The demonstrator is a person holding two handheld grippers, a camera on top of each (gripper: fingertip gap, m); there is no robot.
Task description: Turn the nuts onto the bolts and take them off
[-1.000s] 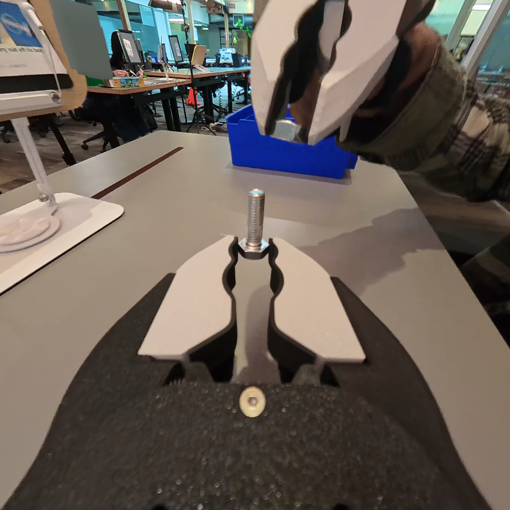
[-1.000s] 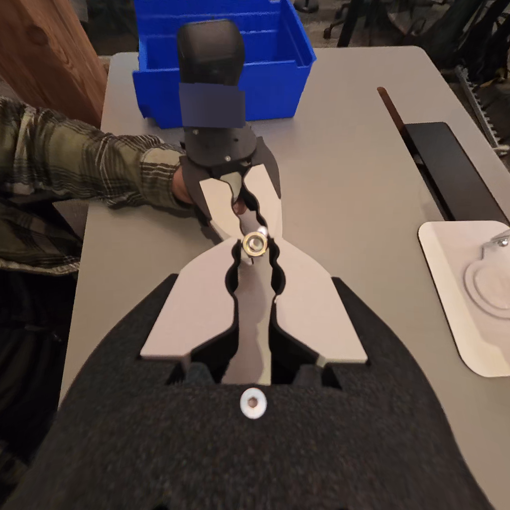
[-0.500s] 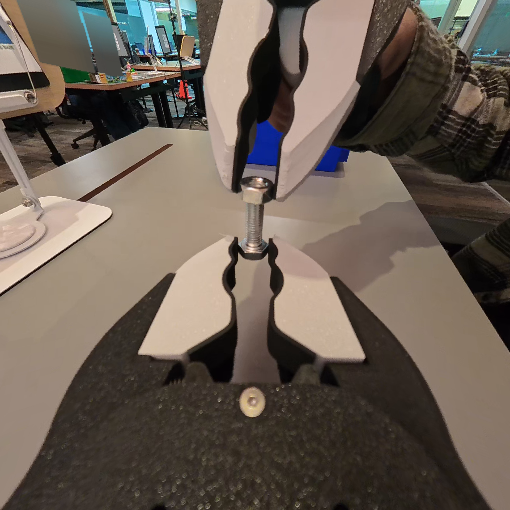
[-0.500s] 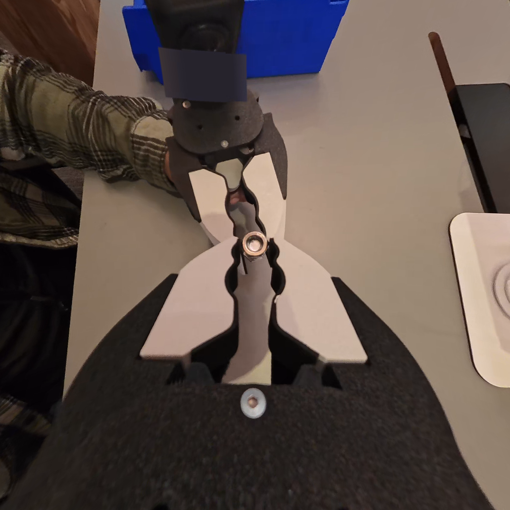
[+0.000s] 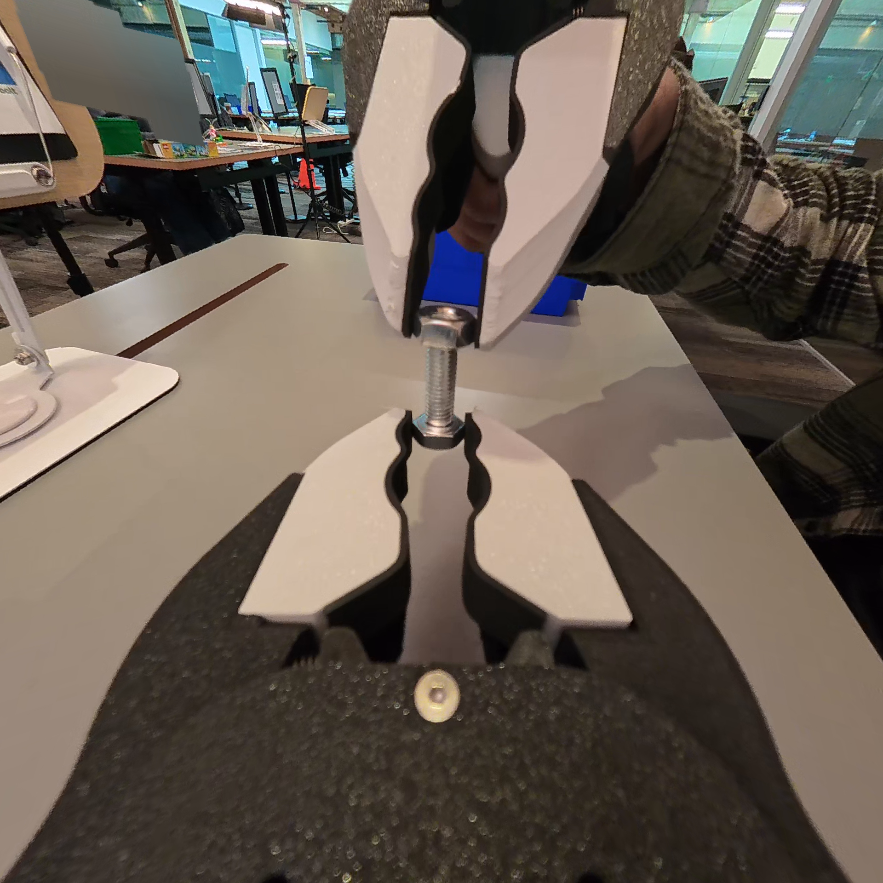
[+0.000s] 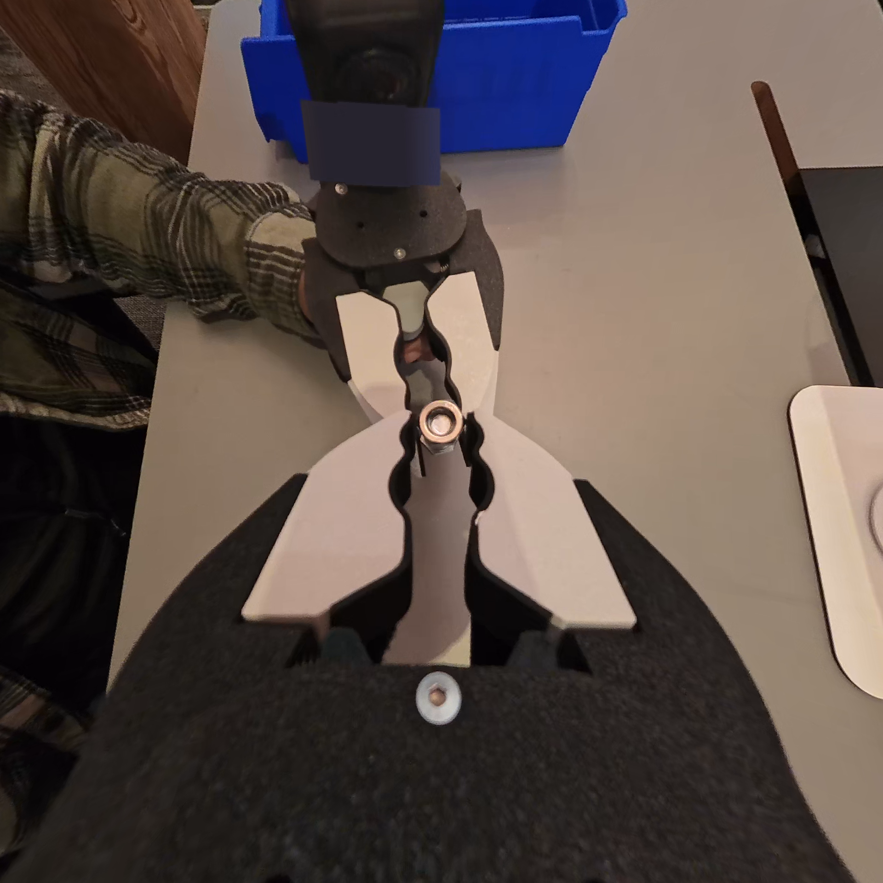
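Note:
My left gripper point(image 5: 438, 430) is shut on the hex head of a silver bolt point(image 5: 440, 387) that stands upright on the grey table point(image 5: 286, 406), threads up. My right gripper point(image 5: 444, 329) comes down from above and is shut on a silver nut point(image 5: 445, 327) that sits on the bolt's top end. In the right wrist view I look straight down: the nut point(image 6: 440, 423) is between my right gripper's tips point(image 6: 440, 430), with the bolt's end showing in its hole. The left gripper point(image 6: 430, 406) shows beyond it, pointing toward me.
A blue bin point(image 6: 501, 81) stands at the table's far end behind the grippers. A white stand base point(image 5: 71, 411) lies at the left, also in the right wrist view point(image 6: 841, 525). A person's plaid sleeve point(image 6: 119, 253) reaches in. A dark slot point(image 5: 200, 306) runs along the table. The grippers' ends are close to 4 cm from one another.
My right gripper came down with the nut from above the blue bin and set it on the bolt's top end. The left gripper kept the bolt still.

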